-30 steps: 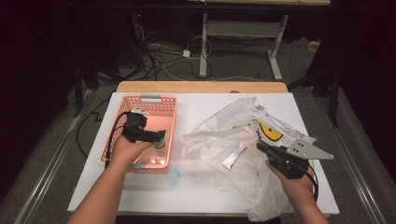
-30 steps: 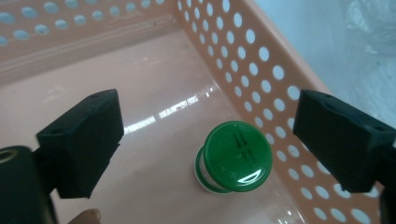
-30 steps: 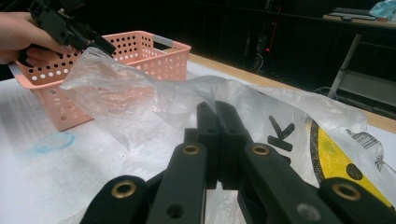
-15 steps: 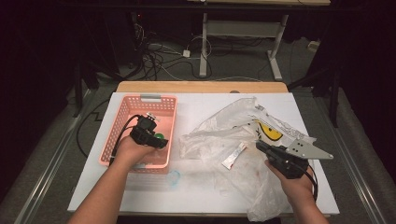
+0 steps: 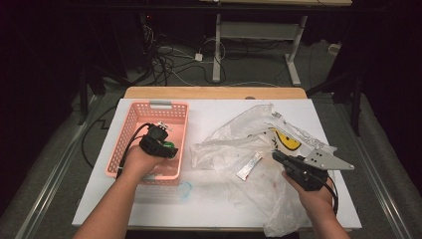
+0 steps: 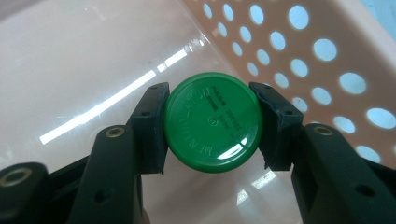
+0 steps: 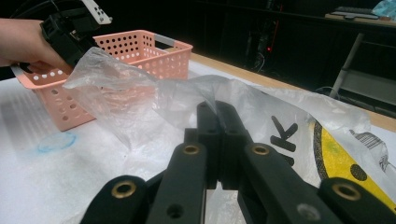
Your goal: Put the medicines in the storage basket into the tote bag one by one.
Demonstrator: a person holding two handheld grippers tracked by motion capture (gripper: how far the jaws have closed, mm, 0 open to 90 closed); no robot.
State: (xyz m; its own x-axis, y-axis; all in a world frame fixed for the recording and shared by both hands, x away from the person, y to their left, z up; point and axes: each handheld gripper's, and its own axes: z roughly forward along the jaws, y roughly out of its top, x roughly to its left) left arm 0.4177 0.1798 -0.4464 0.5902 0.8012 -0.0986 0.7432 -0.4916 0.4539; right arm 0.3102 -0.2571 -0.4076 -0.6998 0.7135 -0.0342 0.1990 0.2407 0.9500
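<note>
Two pads of left tool (image 6: 211, 128) clamp green tin (image 6: 212, 122) btwn them, inside pink basket (image 6: 327, 56).

basket wall (image 6: 327, 60) hems green tin (image 6: 212, 122) on one side (other side free).

Both forearms are showing bare, seemingly sleeveless. The left gripper (image 6: 212, 126) is wearing black jaws with brass-ringed screw holes; the right gripper (image 5: 278, 157) is carrying a grey three-cornered plate and trailing a black cable.

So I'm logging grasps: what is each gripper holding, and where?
Left gripper holds the green lid by its opposite edges, over the basket. Right gripper pinches a fold of the plastic bag.
</note>
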